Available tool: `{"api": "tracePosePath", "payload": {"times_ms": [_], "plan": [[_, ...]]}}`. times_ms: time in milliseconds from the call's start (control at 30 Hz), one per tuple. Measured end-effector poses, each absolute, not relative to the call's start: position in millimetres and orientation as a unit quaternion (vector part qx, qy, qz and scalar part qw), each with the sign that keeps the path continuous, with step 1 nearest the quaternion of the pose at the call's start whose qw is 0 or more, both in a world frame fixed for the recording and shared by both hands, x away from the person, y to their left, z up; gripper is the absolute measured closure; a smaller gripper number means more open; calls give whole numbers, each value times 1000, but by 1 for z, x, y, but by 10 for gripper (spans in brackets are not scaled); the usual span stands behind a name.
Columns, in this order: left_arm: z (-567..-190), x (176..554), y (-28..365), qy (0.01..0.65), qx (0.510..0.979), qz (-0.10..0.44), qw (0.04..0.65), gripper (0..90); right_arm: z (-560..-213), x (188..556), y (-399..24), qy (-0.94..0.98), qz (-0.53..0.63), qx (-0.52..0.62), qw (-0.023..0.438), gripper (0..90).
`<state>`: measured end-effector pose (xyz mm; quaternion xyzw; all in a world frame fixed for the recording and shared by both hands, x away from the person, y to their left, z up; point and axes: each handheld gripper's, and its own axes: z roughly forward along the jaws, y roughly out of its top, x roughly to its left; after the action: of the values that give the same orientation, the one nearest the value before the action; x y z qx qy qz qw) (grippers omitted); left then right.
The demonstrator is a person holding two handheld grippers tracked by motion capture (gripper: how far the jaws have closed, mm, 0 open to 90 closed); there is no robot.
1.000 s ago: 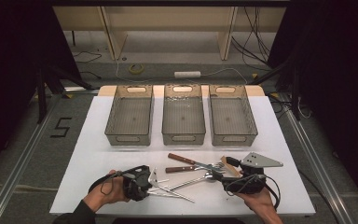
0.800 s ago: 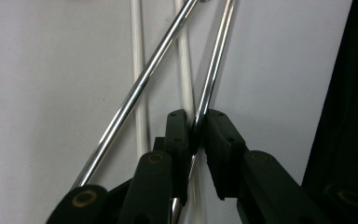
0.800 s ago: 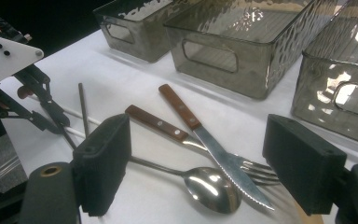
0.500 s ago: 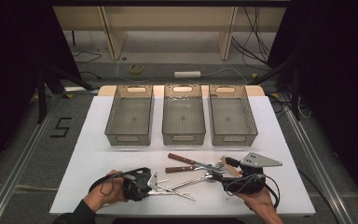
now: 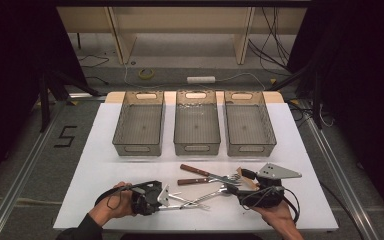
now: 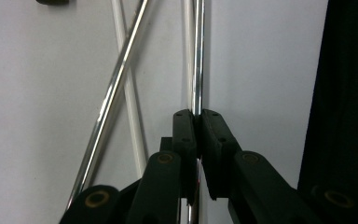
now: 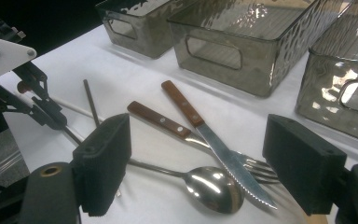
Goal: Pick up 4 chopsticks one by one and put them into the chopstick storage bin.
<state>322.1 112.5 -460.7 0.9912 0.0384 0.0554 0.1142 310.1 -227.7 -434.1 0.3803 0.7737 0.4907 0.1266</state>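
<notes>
High view: white table (image 5: 105,150) in the middle of the frame, three smoked clear plastic bins (image 5: 196,127) in a row across its upper half, a heap of cutlery below them. Left gripper (image 5: 161,199) at lower left of centre, lying level and pointing right into the cutlery; right gripper (image 5: 245,186) at lower right, pointing up and left at the same heap. Left gripper view: black jaws just closed together at lower centre, pads pinching a slim polished steel handle (image 6: 197,56) that runs straight up to the top edge; two more thin steel handles crossing on the white surface to the left, clear of the pads. Right gripper view: jaws standing wide apart at the bottom corners, nothing between the pads; beyond them a wooden-handled serrated knife (image 7: 205,133) lying over a wooden-handled fork (image 7: 168,123), with a steel spoon (image 7: 212,186) at lower centre, bins along the top.
</notes>
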Motion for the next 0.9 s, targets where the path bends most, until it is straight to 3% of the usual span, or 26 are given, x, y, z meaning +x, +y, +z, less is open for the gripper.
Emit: {"api": "tracePosePath", "payload": {"times_ms": [900], "plan": [[-448,316,113,36,992,45,113,848,-435,310,-227,777,488,379,122,246]]}}
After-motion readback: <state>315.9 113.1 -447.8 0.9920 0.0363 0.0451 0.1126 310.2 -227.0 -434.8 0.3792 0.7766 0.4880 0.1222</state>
